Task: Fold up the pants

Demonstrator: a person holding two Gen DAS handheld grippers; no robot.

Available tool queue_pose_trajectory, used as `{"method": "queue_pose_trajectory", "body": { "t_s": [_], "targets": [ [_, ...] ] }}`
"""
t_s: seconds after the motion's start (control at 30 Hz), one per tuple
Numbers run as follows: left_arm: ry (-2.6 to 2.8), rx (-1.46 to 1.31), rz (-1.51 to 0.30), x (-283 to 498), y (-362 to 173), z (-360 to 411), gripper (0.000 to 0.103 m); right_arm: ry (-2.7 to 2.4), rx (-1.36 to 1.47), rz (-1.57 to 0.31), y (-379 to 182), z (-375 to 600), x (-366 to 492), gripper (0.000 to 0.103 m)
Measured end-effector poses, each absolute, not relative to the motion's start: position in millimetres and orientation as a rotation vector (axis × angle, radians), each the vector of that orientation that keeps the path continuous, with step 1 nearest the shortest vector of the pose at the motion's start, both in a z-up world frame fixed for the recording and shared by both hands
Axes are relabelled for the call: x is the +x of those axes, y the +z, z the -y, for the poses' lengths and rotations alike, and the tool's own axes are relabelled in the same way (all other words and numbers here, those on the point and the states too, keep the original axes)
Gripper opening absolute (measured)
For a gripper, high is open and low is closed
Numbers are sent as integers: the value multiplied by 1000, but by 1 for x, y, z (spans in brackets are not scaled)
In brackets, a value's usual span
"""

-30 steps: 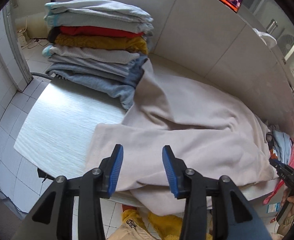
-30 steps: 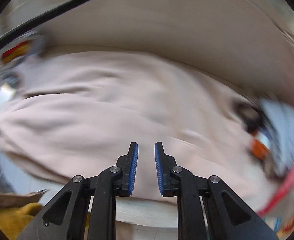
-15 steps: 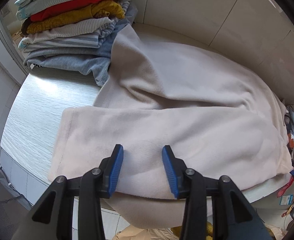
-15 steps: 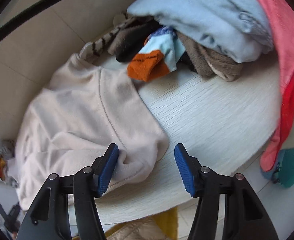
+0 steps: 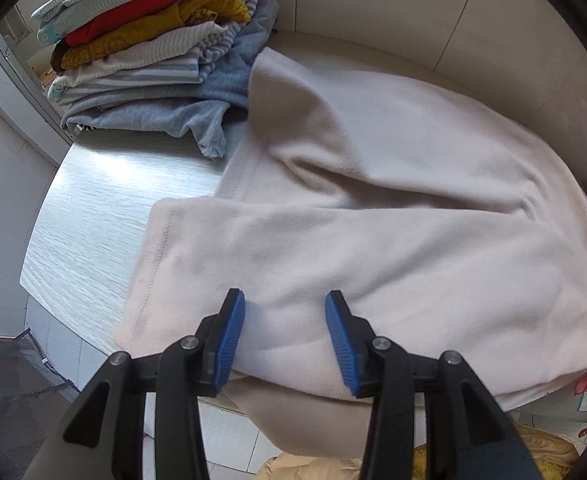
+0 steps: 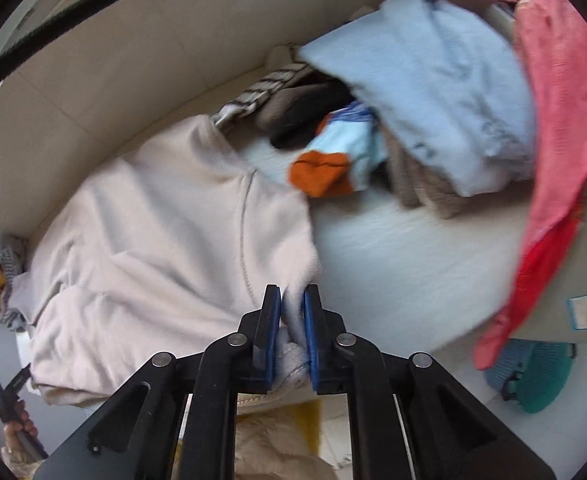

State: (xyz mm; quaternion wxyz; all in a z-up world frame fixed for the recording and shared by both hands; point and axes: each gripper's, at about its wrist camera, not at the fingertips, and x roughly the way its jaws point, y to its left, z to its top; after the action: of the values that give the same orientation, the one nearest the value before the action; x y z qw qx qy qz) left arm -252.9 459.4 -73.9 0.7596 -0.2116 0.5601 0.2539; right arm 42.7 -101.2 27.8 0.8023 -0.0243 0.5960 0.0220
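Cream fleece pants (image 5: 373, 240) lie spread on the white table (image 5: 93, 220), with the two legs toward the left and the near leg's edge hanging off the front. My left gripper (image 5: 284, 296) points down just above the near leg, a little in from its hem. Its jaws are apart and opening slightly, and its pads do not press the cloth. In the right wrist view the pants' waist end (image 6: 165, 216) lies at the left. My right gripper (image 6: 292, 292) is closing, and its blue pads pinch the near waist corner.
A tall stack of folded clothes (image 5: 153, 52) stands at the table's back left, touching the far leg. A loose pile of clothes (image 6: 433, 92) and a red garment (image 6: 557, 120) crowd the right end. A tiled wall runs behind. A teal basket (image 6: 533, 376) sits on the floor.
My right gripper swung to the waist end, opened wide over the near corner, then closed on it. My left gripper moved lower and closer over the near leg.
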Motion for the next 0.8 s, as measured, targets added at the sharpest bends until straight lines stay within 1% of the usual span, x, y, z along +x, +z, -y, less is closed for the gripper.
{"method": "queue_pose_trajectory", "body": {
  "t_s": [0.13, 0.2, 0.27, 0.37, 0.4, 0.5, 0.53, 0.6, 0.63, 0.7, 0.8],
  "targets": [
    [554, -450, -1242, -253, -79, -459, 46, -37, -222, -1407, -12, 100, 53, 13],
    [564, -446, -1246, -251, -75, -459, 46, -76, -291, -1378, -10, 91, 57, 13],
    [576, -442, -1220, -247, -66, -463, 46, -34, -290, -1298, 10, 79, 62, 15],
    [574, -416, -1170, -231, -51, -470, 46, 52, -327, -1195, 36, 49, 83, 24],
    [574, -402, -1159, -222, -47, -474, 46, 95, -350, -1177, 41, 33, 96, 30],
    [567, -390, -1113, -192, -37, -486, 46, 250, -384, -1166, 38, -12, 132, 35],
    [570, -384, -1096, -181, -34, -491, 46, 323, -399, -1185, 31, -31, 145, 40],
    [578, -358, -1085, -157, -31, -504, 52, 406, -454, -1221, 14, -66, 165, 48],
    [578, -347, -1079, -146, -31, -508, 54, 429, -493, -1233, 6, -82, 174, 48],
    [578, -345, -1079, -131, -33, -521, 62, 482, -587, -1247, -11, -113, 188, 48],
    [591, -358, -1095, -109, -41, -536, 65, 531, -682, -1243, -27, -143, 201, 48]
  ]
}}
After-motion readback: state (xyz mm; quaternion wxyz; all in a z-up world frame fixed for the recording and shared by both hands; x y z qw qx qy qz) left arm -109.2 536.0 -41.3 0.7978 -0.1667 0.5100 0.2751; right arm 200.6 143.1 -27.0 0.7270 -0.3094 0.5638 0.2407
